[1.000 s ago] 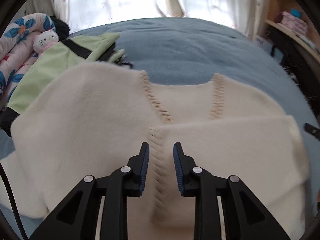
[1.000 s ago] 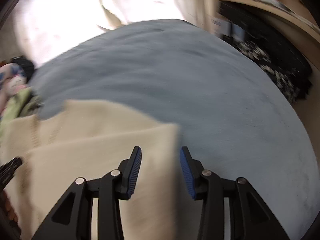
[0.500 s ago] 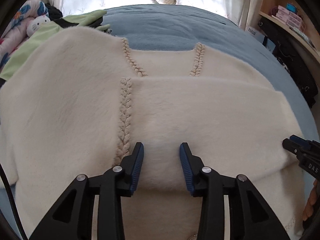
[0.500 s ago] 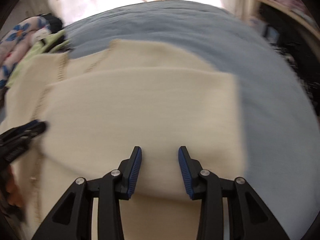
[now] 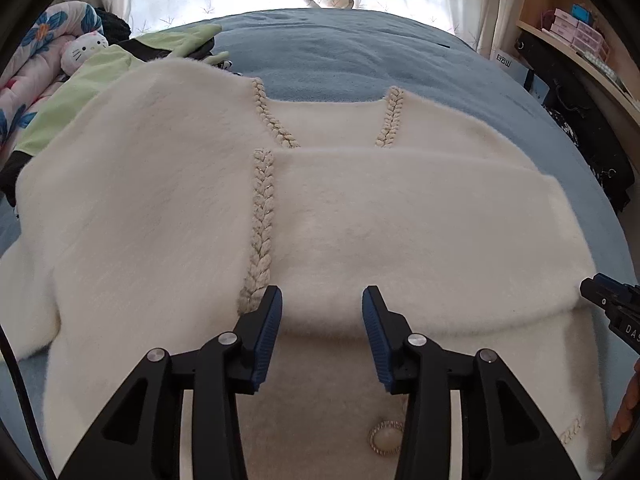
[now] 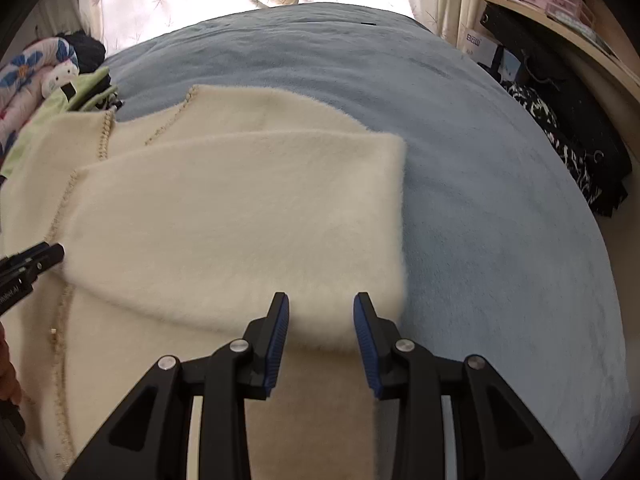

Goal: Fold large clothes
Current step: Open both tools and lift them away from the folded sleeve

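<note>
On the wide blue fleece bed cover [image 5: 360, 56], our fluffy cream cardigan with braided trim [image 5: 140, 208] lies spread at centre, one sleeve folded across its front. A pale green garment [image 5: 76, 96] sits at ten o'clock. Our left gripper [image 5: 322, 334] and right gripper [image 6: 321, 330] hover at six o'clock, fingers spread, pinching nothing.
</note>
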`<state>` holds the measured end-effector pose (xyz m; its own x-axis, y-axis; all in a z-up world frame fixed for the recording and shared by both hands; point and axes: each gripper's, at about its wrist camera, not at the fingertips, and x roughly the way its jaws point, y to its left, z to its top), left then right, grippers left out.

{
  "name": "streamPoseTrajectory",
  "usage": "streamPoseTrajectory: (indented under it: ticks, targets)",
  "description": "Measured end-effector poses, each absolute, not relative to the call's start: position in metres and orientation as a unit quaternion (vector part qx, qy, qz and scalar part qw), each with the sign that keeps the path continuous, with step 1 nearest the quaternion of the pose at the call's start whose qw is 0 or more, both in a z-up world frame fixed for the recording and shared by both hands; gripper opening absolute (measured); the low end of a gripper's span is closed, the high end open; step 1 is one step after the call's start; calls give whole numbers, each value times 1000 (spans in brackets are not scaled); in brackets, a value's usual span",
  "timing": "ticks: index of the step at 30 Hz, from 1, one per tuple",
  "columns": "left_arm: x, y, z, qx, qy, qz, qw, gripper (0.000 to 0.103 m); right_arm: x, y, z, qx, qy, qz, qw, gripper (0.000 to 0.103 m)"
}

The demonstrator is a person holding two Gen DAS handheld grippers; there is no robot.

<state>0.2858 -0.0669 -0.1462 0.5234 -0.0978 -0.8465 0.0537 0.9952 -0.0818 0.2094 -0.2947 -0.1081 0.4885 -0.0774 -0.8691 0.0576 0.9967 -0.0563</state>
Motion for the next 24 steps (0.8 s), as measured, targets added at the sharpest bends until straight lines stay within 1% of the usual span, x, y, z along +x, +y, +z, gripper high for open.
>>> streamPoseTrajectory:
  ticks: [4, 11, 20, 22, 24]
  targets:
    - [276, -65, -137, -19, 484, -42, 874, 45, 198, -298, -97, -3, 502, -48, 864, 34]
    - [255, -69, -122, -12, 485, -44, 873, 46, 176, -301, -83, 30, 510, -52, 858, 34]
    - [191, -66, -97, -7, 486, -53, 872, 47, 119, -286, -62, 70, 507, -31, 859, 34]
    - [171, -62, -91, -6, 485, -51, 873, 48, 103, -281, -55, 74, 502, -29, 861, 34]
    - [152, -59, -87, -5, 482, -48, 875, 53, 88, -275, -49, 77, 495, -29, 865, 35]
